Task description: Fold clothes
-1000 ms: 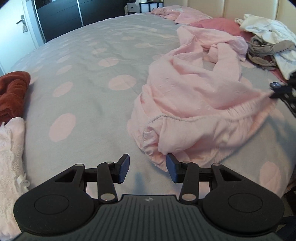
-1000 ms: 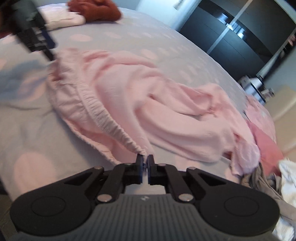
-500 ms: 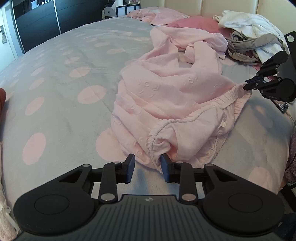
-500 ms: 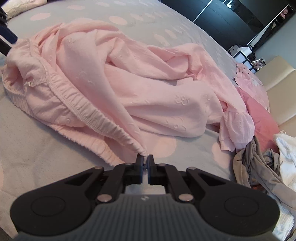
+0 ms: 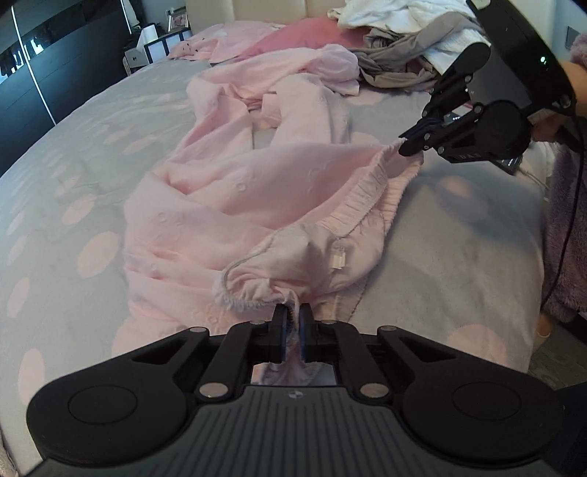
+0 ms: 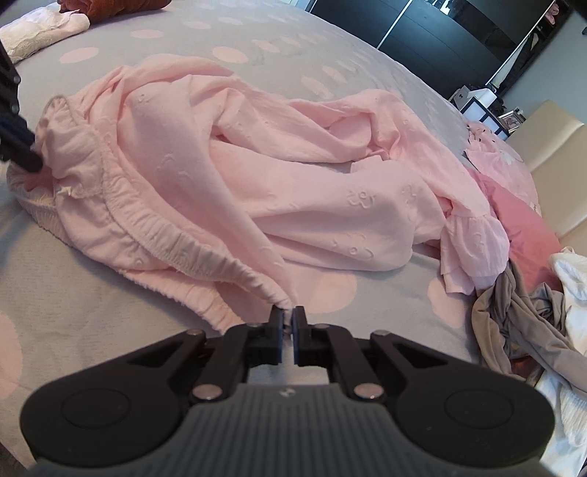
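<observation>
Spotted bedspread (image 5: pixel 73 154) bears pink trousers (image 5: pixel 227 183); both grippers pinch waistband, fingertips partly buried.

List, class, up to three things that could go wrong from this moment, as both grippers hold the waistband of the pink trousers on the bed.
1. The left gripper pinches only a small bunched bit of the waistband; it may slip when lifted.
2. The legs of the pink trousers lie twisted over each other, so lifting could keep the tangle.
3. One cuff lies close to the grey garment and might drag it.

Home bedroom — spotted bed (image 5: pixel 91 154), dark wardrobe (image 6: pixel 422 33).
</observation>
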Demonstrator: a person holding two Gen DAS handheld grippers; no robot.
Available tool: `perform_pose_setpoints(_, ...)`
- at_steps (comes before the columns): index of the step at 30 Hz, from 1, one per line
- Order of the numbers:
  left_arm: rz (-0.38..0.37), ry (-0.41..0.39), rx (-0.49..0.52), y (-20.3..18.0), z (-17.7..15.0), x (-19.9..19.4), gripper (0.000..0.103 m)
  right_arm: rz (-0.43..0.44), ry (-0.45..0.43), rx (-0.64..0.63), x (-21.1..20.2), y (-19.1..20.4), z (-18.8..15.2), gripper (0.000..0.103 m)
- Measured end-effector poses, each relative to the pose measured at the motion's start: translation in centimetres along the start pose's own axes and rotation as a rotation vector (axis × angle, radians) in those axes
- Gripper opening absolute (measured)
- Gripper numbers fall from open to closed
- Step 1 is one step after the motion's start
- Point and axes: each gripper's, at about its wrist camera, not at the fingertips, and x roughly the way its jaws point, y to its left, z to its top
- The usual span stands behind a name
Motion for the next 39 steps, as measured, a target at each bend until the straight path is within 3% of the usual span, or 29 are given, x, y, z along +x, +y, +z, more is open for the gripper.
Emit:
perform_pose_setpoints(4,-0.014,0.007,-0.047,0.4,0.0,0.3,0.006,0.019,0.005,-0.01,0.0,0.2,-0.1,0.006)
perform_pose_setpoints(6,-0.034,-0.014,-0.087,0.8,0.1,-0.4,0.02,0.021,0.008,-0.01,0.1,0.3,-0.1,0.007)
perform_pose_setpoints(8,-0.041,-0.036,-0.123,1.0,0.0,-1.4,0.026,0.023,0.009,-0.006,0.1,0.2,-0.2,0.007)
perform_pose_setpoints(19,-0.036,-0.108,-0.244,4.3,-0.5,-5.0,0.026,0.022,0.001,-0.004,-0.4,0.2,-0.5,0.007)
perform_pose_setpoints(24,0.029,-0.122,-0.307,6.6,-0.9,-5.5,0.022,0.022,-0.002,-0.004,-0.5,0.2,-0.5,0.007)
perform_pose_setpoints(28,0.089,-0.074,-0.346,7.9,-1.6,-4.2,0.019,0.026,-0.002,-0.006,-0.4,0.2,-0.4,0.008)
perform_pose_setpoints(39,-0.012,-0.037,-0.176,3.8,-1.5,-1.7,0.018,0.034,0.003,-0.004,-0.1,0.2,-0.5,0.009)
